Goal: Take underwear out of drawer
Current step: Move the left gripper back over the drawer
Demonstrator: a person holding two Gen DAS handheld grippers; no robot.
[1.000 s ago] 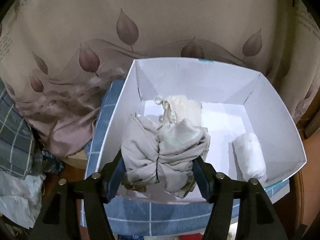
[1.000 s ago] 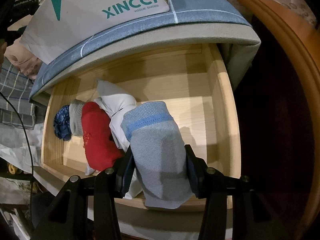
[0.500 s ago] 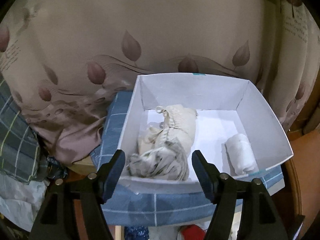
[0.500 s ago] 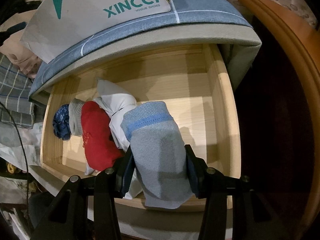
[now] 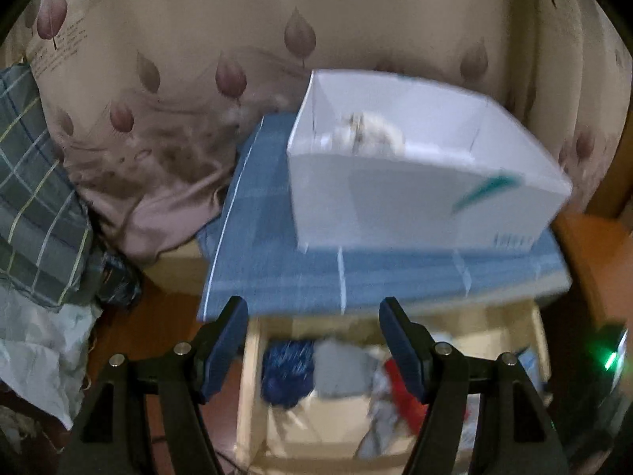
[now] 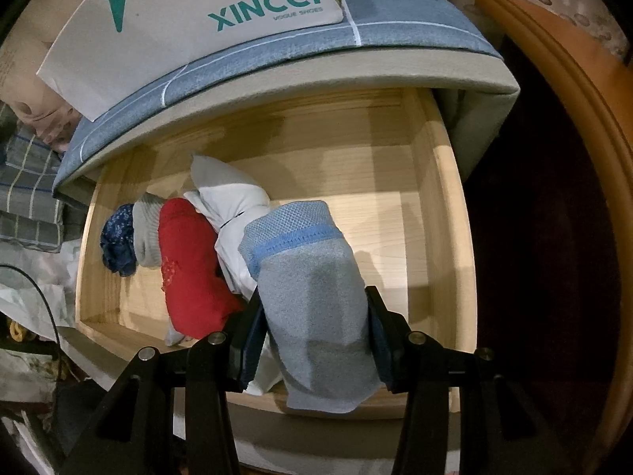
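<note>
So my left gripper [image 5: 312, 340] has let go of the beige bundle and pulled back from the white box [image 5: 427, 206]. Its jaws are spread wide with nothing between them, low in the frame over the open drawer [image 5: 253, 396], and the view's blurry. The beige underwear [image 5: 372, 132] now sits inside the box, upper middle. The right gripper [image 6: 312, 340] hasn't budged: still clamped on the grey underwear [image 6: 312, 301] at lower centre, above the wooden drawer [image 6: 447, 213], next to the red piece [image 6: 190, 273] and the white one [image 6: 233, 202].
</note>
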